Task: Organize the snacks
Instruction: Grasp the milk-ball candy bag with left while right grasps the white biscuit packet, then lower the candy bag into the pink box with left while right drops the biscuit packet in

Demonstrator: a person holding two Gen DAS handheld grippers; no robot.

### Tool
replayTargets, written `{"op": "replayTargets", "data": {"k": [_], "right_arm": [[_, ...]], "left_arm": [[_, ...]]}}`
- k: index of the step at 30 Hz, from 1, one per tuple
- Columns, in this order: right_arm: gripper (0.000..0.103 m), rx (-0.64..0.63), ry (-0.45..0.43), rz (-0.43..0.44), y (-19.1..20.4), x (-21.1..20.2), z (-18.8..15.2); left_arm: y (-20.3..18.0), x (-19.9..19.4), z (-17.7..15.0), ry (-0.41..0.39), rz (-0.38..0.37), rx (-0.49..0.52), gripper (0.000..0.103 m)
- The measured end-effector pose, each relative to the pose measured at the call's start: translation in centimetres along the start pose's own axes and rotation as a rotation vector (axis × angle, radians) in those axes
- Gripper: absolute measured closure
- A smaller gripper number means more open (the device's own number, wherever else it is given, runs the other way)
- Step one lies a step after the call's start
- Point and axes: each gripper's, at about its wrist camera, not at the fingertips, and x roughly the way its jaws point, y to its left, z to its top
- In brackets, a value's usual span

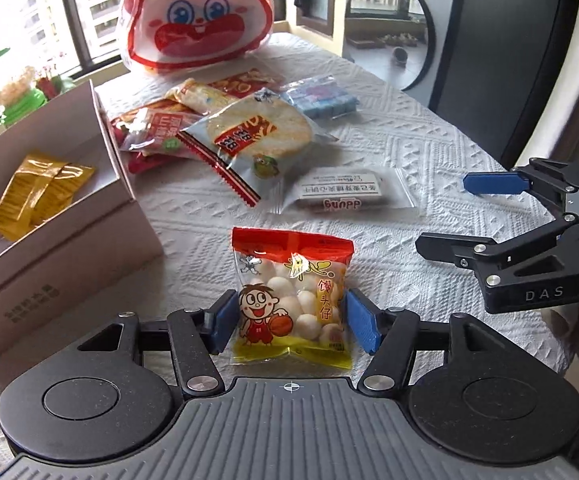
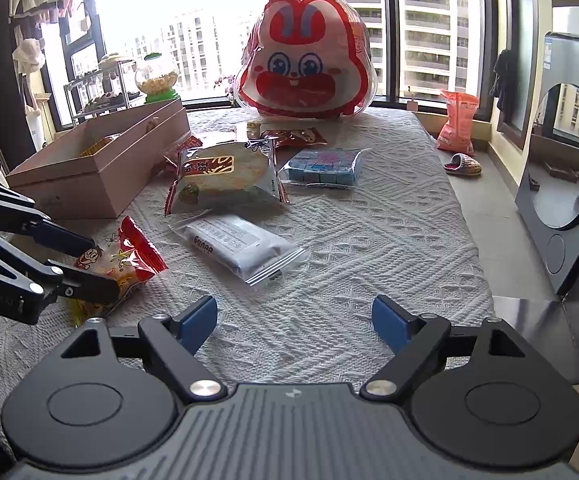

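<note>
I read "DAS" in pale letters on the black body of the right gripper (image 1: 441,216). The clear-wrapped white bar packet (image 1: 347,197) shows "ddung", upside down to me. The red-and-yellow bag of small round biscuits (image 1: 291,300) carries "馒头仔". Other print is too small.

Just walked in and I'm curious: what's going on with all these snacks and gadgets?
A person is sorting snacks into a cardboard box using hand-held tongs. The left tongs sit around a small bag of round biscuits lying on the tablecloth, apparently not squeezing it. The right tongs hover open and empty.
</note>
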Motion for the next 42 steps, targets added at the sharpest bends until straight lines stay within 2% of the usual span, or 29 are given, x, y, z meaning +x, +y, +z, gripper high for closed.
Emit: {"op": "replayTargets", "data": {"k": [2, 7, 9, 10, 11, 14, 16, 18, 19, 21, 23, 26, 29, 33, 38, 40, 42], "right_arm": [[0.010, -0.030, 0.020, 0.014, 0.3, 0.2, 0.2], [0.000, -0.109, 0.111, 0.030, 1.0, 1.0, 1.0], [0.000, -0.140, 0.150, 0.050, 1.2, 1.3, 1.7], [0.004, -0.165, 0.163, 0.090, 1.3, 1.4, 2.3], [0.011, -0.169, 0.152, 0.111, 1.3, 1.4, 2.9], [0.011, -0.174, 0.091, 0.125, 1.8, 2.1, 4.8], [0.011, -0.169, 0.102, 0.154, 2.2, 3.8, 6.1], [0.018, -0.162, 0.139, 0.163, 2.9, 5.8, 7.0], [0.029, -0.172, 0.164, 0.164, 3.5, 6.6, 7.2], [0.037, -0.205, 0.167, 0.114, 5.0, 6.9, 7.3], [0.057, -0.237, 0.200, 0.124, 6.4, 6.2, 7.2], [0.065, -0.262, 0.259, 0.182, 8.5, 4.4, 6.4], [0.068, -0.300, 0.291, 0.236, 10.4, 2.0, 5.8], [0.068, -0.300, 0.206, 0.279, 12.2, -2.3, 8.3], [0.068, -0.311, 0.002, 0.322, 14.2, -7.2, 15.1], [0.068, -0.313, -0.077, 0.308, 15.1, -7.9, 17.7], [0.068, -0.303, -0.128, 0.302, 15.9, -7.8, 19.8]], "left_arm": [[-0.1, 0.2, 0.0, -0.016, -0.001, 0.007, 0.034], [1.1, -0.7, -0.8, -0.034, -0.048, -0.040, 0.040], [2.0, -1.6, -1.6, -0.047, -0.052, -0.083, 0.044], [2.5, -2.2, -2.0, -0.056, -0.054, -0.108, 0.044], [3.0, -2.6, -2.5, -0.062, -0.055, -0.129, 0.044], [4.4, -3.7, -3.4, -0.068, -0.058, -0.201, 0.044], [5.0, -4.4, -3.8, -0.073, -0.057, -0.229, 0.044], [5.3, -4.9, -4.3, -0.081, -0.050, -0.236, 0.044], [5.5, -5.2, -4.5, -0.084, -0.048, -0.237, 0.044], [5.7, -5.9, -5.1, -0.089, -0.048, -0.238, 0.044], [5.7, -6.5, -5.6, -0.098, -0.048, -0.236, 0.044], [6.0, -7.4, -6.6, -0.113, -0.050, -0.234, 0.044], [6.6, -8.5, -7.4, -0.139, -0.052, -0.241, 0.044], [8.6, -12.1, -7.4, -0.243, -0.029, -0.270, 0.044], [13.6, -17.9, -4.4, -0.473, 0.133, -0.308, 0.044], [16.3, -18.5, -3.0, -0.553, 0.149, -0.377, 0.044], [18.6, -17.6, -1.8, -0.586, 0.147, -0.440, 0.044]]}}
